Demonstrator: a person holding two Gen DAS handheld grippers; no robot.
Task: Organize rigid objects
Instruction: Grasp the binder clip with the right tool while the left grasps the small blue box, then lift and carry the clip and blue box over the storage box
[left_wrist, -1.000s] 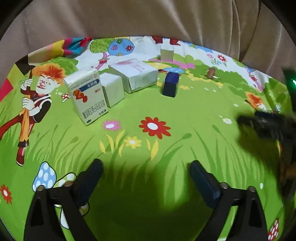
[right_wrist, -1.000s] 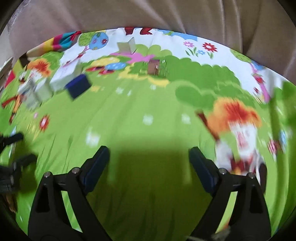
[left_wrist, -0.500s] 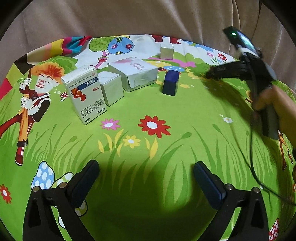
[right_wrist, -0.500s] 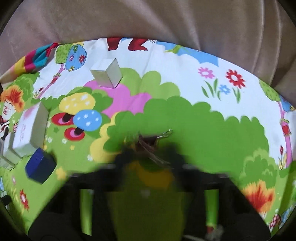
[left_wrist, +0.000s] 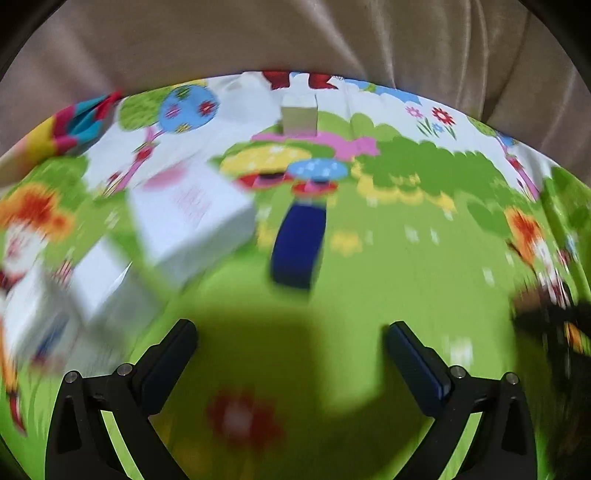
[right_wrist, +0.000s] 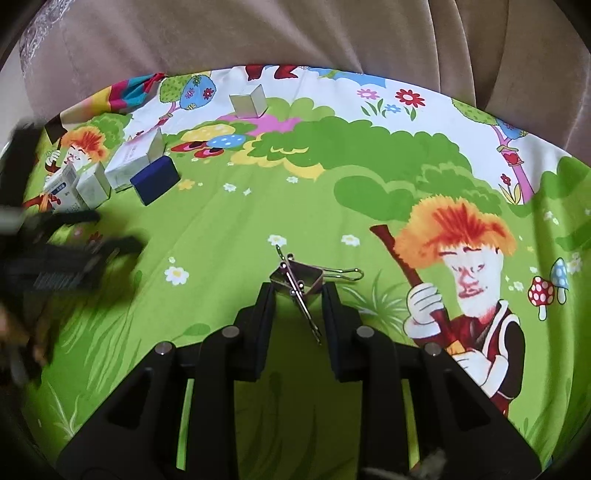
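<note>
Tongs (right_wrist: 297, 290) pinching metal binder clip (right_wrist: 295, 279), wire handles

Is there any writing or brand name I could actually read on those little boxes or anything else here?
None can be read.
Medicine box: blue label and print, too small.
White box: pink print on top, too faint; blurred in the left camera.
Dark blue box, small far box, binder clip: no text seen.

Blurred view: the left gripper (left_wrist: 291, 341), fingers (left_wrist: 173, 347) spread wide, faces a dark blue box (left_wrist: 297, 245) beside white boxes (left_wrist: 192, 218).
</note>
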